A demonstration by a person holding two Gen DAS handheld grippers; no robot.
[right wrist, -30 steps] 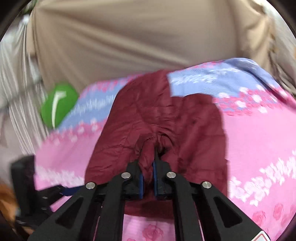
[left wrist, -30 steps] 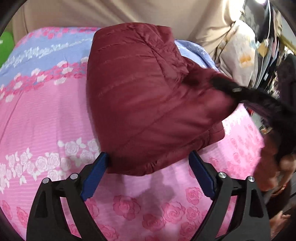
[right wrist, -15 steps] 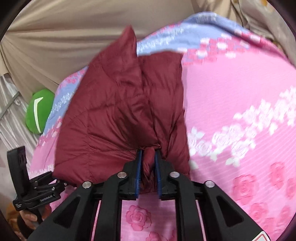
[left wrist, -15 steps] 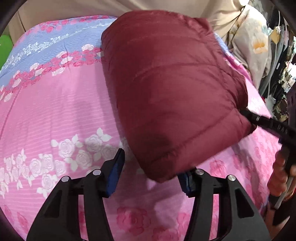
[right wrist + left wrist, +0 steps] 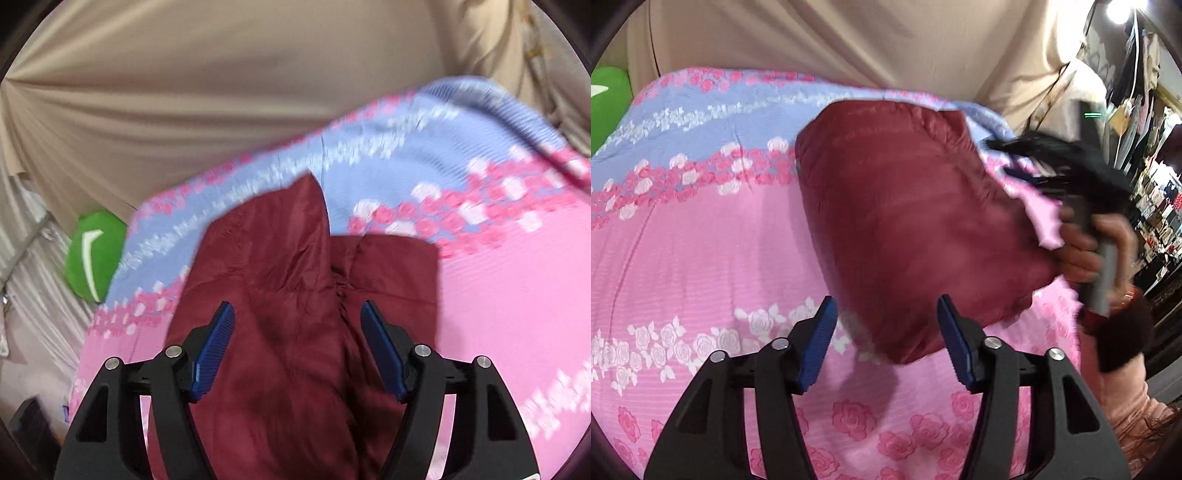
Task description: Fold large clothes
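Observation:
A dark red quilted jacket point(image 5: 908, 221) lies folded into a thick bundle on the pink and blue flowered bedspread point(image 5: 694, 258). My left gripper point(image 5: 886, 332) is open and empty, its blue pads just short of the bundle's near corner. My right gripper point(image 5: 297, 345) is open and empty above the jacket point(image 5: 288, 332), which fills the space under and between its fingers. In the left wrist view the right gripper point(image 5: 1045, 162) and the hand holding it show blurred at the bundle's right edge.
A beige curtain point(image 5: 221, 92) hangs behind the bed. A green cushion point(image 5: 94, 254) sits at the bed's far left corner. Hanging clothes and shelves point(image 5: 1145, 166) stand to the right of the bed.
My right gripper has opened and let go of the jacket fold it was pinching. The folded bundle now rests on the bed. My left gripper stays open.

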